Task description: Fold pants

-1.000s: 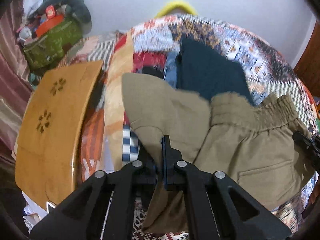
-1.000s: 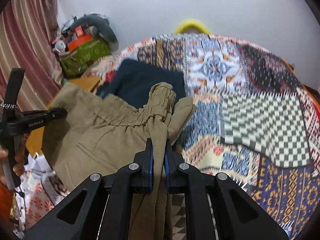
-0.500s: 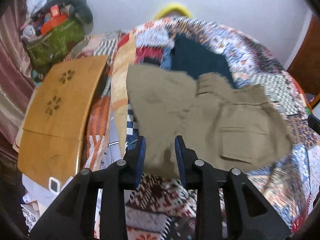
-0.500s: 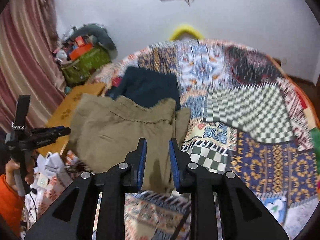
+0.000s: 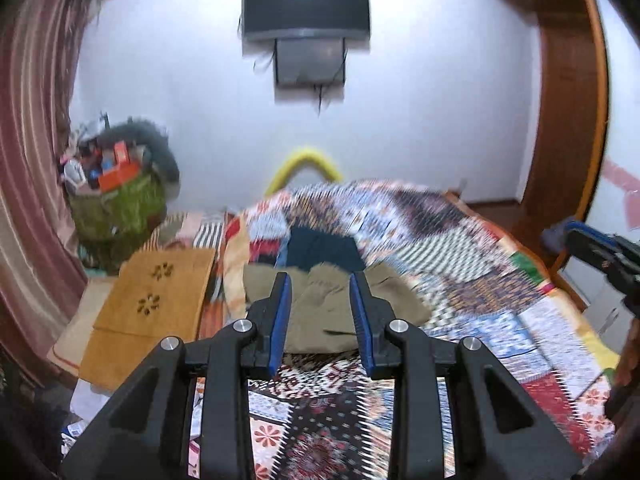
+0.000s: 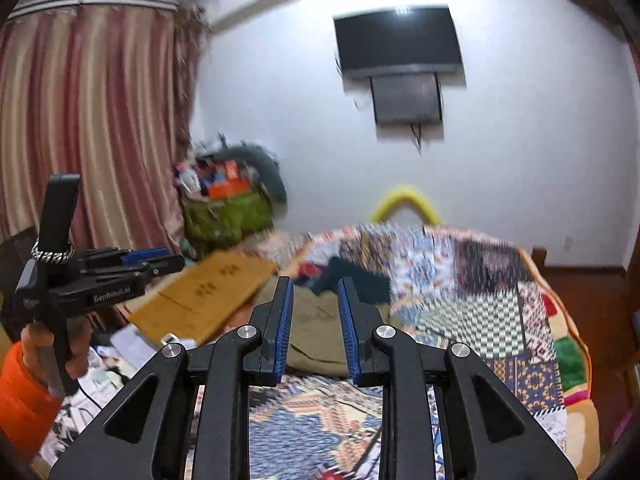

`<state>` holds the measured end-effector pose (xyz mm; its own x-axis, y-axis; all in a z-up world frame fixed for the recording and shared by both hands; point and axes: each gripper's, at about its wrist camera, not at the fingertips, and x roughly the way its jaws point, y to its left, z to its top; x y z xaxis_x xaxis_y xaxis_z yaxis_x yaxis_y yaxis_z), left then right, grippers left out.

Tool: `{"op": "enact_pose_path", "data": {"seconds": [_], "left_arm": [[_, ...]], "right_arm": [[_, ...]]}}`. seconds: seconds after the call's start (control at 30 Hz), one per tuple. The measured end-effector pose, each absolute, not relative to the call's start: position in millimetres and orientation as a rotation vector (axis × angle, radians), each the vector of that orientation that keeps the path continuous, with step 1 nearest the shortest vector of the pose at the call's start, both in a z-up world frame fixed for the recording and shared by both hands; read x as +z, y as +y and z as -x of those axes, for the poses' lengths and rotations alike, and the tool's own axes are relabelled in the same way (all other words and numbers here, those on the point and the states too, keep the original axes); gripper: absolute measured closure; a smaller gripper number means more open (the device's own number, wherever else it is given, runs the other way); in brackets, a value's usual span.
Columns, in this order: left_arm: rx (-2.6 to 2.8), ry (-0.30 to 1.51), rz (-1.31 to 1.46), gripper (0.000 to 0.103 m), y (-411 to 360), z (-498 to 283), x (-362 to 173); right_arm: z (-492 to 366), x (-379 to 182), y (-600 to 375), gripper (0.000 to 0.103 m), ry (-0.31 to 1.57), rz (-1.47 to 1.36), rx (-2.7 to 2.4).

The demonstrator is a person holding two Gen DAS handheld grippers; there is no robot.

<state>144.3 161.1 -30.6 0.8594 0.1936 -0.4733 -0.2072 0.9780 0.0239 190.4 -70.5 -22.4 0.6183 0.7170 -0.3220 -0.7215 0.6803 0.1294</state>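
The khaki pants (image 5: pixel 320 312) lie folded in a low pile on the patchwork quilt (image 5: pixel 460 280); they also show in the right wrist view (image 6: pixel 316 332). My left gripper (image 5: pixel 320 280) is open and empty, raised well back from the pants. My right gripper (image 6: pixel 314 284) is open and empty, also lifted away from them. The left gripper shows at the left in the right wrist view (image 6: pixel 160 260). The right gripper shows at the right edge of the left wrist view (image 5: pixel 576 236).
A dark blue garment (image 5: pixel 320 250) lies on the quilt just behind the pants. A wooden board (image 5: pixel 152 300) sits left of the bed. A green bag of clutter (image 5: pixel 120 200) stands by the striped curtain (image 6: pixel 92 120). A TV (image 5: pixel 306 4) hangs on the wall.
Both grippers let go of the pants, opened wider, and pulled back and up from the bed. The pants dropped onto the quilt as a folded pile.
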Motion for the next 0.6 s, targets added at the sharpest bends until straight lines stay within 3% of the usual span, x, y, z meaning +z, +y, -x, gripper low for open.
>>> {"op": "enact_pose_path", "data": {"seconds": [0.13, 0.3, 0.4, 0.53, 0.6], "left_arm": [[0.193, 0.381, 0.041, 0.057, 137.8, -87.2, -7.1], [0.176, 0.29, 0.047, 0.038, 119.6, -39.1, 7.2], [0.167, 0.248, 0.052, 0.022, 114.5, -20.9, 11.3], [0.175, 0.235, 0.032, 0.011, 106.8, -11.9, 11.4], [0.173, 0.232, 0.033, 0.005, 103.7, -8.6, 10.6]], "right_arm": [[-152.6, -7.2, -80.2, 0.082, 0.282, 0.002, 0.837], [-117.5, 1.9, -88.9, 0.045, 0.208, -0.013, 0.818], [-107.4, 2.3, -91.7, 0.026, 0.189, -0.027, 0.803], [-99.8, -1.2, -95.1, 0.014, 0.177, -0.036, 0.766], [-96.8, -2.1, -97.4, 0.001, 0.175, -0.046, 0.754]]}}
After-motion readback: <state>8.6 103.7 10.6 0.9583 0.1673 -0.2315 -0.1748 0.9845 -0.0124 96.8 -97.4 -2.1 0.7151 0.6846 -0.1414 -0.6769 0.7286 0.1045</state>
